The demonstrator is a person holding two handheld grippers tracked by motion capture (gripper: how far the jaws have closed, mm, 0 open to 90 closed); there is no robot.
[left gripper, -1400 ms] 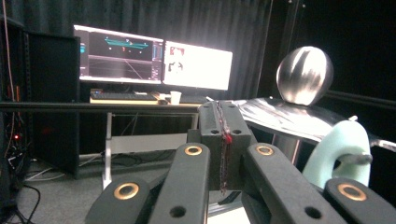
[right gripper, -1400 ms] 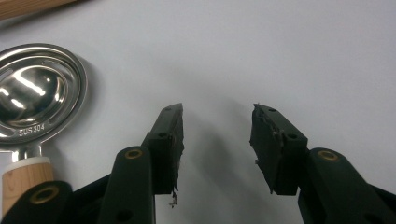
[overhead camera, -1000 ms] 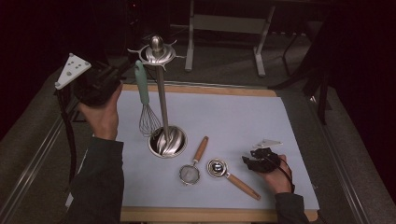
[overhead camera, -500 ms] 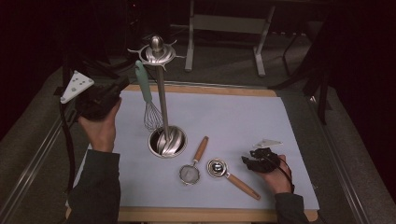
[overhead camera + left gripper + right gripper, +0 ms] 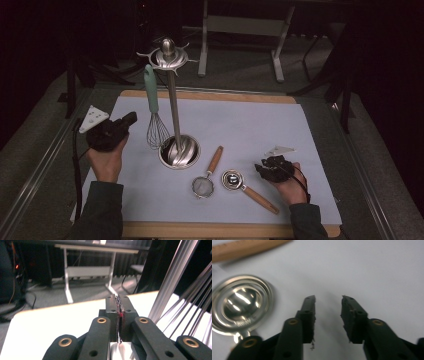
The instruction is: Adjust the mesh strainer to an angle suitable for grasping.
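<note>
From above, my left gripper (image 5: 131, 119) is beside the wire whisk with mint-green handle (image 5: 151, 107) hanging on the steel stand (image 5: 175, 112). Its own view shows the jaws pressed together, nothing between. My right gripper (image 5: 328, 305), closing but still spread and empty, is near the round steel measuring spoon (image 5: 240, 303).

The tall utensil stand (image 5: 172, 100) is polished metal, its round base (image 5: 179, 151) mirror-bright. The whisk (image 5: 154, 112) has thin shiny steel wires and a smooth, matt mint-green plastic handle. The small round strainer (image 5: 205, 184) and the glossy steel measuring scoop (image 5: 239, 303) both have plain light wooden handles. The pale blue mat (image 5: 250, 130) looks smooth and matt, over a wooden tabletop edge (image 5: 210, 95). Both grippers' black jaws look like matt plastic with rough, worn pads.
</note>
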